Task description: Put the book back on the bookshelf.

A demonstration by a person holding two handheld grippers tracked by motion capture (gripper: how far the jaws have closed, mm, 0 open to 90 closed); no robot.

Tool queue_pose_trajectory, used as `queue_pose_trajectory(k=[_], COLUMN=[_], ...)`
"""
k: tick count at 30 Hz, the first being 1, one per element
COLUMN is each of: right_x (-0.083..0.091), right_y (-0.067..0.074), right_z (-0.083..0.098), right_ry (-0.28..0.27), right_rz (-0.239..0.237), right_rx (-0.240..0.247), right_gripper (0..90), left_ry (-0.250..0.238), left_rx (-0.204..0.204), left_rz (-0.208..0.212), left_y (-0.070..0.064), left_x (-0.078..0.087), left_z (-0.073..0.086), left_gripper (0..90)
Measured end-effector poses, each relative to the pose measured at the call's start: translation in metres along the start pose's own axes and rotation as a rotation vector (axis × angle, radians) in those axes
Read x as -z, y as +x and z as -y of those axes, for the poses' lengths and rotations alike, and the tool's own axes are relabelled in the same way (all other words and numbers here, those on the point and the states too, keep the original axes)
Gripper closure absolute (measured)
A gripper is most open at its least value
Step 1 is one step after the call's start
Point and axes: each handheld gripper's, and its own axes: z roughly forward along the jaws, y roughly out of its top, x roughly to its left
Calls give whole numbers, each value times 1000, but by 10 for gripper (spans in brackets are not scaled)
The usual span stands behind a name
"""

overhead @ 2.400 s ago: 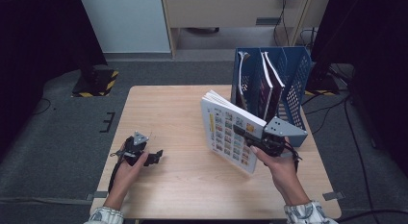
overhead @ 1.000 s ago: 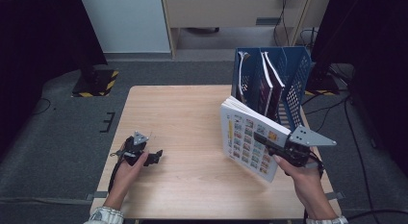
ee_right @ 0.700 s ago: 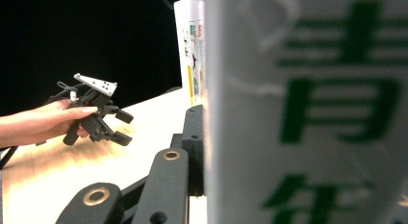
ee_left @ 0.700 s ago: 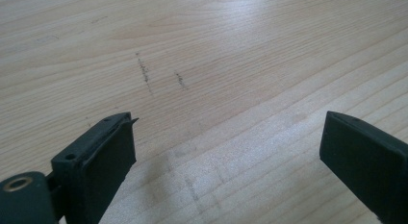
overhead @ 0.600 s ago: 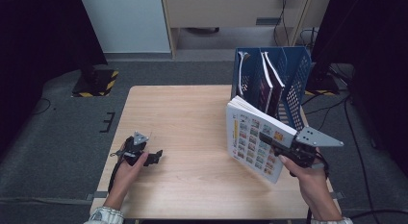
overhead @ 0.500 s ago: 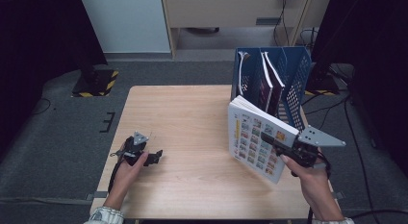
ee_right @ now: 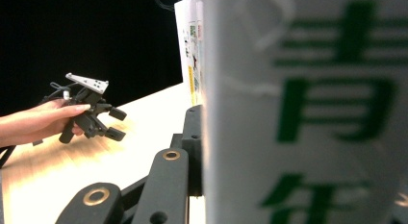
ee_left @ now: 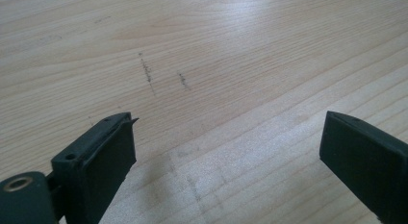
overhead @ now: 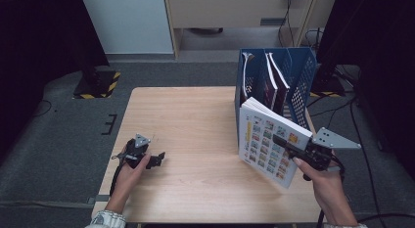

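Book [overhead: 266, 140] upright, spine toward rack [overhead: 301, 86]

Book spine [ee_right: 308, 113]: large green characters, close and blurred; one looks like 青, one like 年.
Book cover [overhead: 266, 142]: grid of small coloured pictures; print too small to read.

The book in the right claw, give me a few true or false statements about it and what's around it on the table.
1. The right claw grips a thick book off the table. True.
2. The left claw holds a pen. False: its jaws stand open with nothing between them, low over the bare wood.
3. The blue file rack already holds books. True.
4. The rack stands at the table's left side. False: it stands at the far right corner.
5. The book's cover shows rows of small coloured pictures. True.
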Motion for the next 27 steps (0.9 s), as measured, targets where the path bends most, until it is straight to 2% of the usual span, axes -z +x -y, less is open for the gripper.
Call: queue_pose_trajectory(k=[14,27], right_x=[17,30], right_y=[-11,-15], right_z=[-7,-29], right_ry=[-27,-47], right_rz=[44,77], right_rx=[-28,-25], right_gripper=[738,738], left_ry=[-6,-5], left_rx=[3,4], left_rz=[6,3], left_y=[-1,0], left_x=[0,1], left_z=[0,0], left_gripper=[52,52])
